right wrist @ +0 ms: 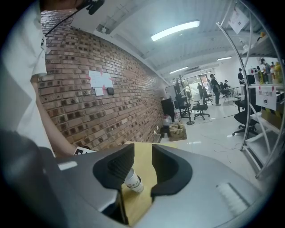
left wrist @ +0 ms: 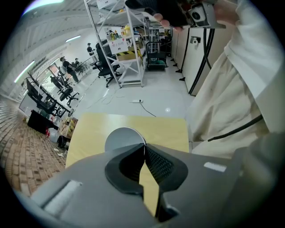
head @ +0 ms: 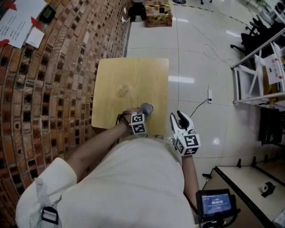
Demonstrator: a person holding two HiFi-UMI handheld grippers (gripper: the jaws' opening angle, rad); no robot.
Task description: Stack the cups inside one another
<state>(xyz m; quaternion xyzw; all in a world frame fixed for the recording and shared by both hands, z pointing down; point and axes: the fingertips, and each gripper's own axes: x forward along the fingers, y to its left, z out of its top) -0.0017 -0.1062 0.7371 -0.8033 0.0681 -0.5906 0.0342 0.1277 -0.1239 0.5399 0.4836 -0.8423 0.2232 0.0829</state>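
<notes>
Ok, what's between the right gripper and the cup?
Only bare table between the right gripper and the cup; it shows through the open fingers in the right gripper view.

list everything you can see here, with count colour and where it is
table: one, light wood, against the brick wall
paper cup: one visible, white with dark print, tilted at the table's near edge
brick wall: one, red-brown, left of the table
cardboard box: one, brown, on the floor beyond the table
power strip: one, white, on the floor right of the table
rack: one, white, far right
screen: one, dark, bottom right
left tool: one, grey, shut on the paper cup's rim
right tool: one, grey, jaws apart, empty, right of the table's near corner
</notes>
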